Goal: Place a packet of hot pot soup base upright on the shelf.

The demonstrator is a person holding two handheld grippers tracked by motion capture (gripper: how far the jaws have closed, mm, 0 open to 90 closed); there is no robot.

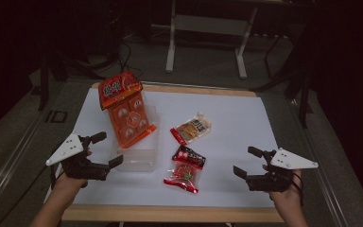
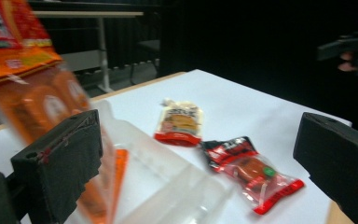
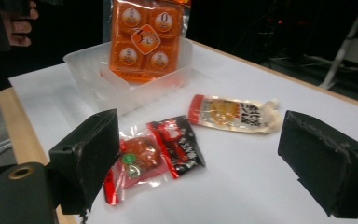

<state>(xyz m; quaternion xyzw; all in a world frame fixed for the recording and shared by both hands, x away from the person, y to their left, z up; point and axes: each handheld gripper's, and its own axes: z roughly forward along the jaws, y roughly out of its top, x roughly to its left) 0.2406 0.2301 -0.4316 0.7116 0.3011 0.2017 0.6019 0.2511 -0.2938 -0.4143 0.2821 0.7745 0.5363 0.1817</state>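
Black foam pads on both grippers stand wide apart, holding nothing. Left gripper (image 1: 108, 149) sits just beside clear plastic bin (image 1: 137, 158); right gripper (image 1: 247, 161) hovers near table's right edge. Risk: orange multipack (image 1: 125, 111) leans tilted in bin, could topple if bin gets nudged. Red-black snack packet (image 1: 185, 169) lies flat between grippers, crinkly, glossy; pale sauce pouch (image 1: 192, 128) behind it.
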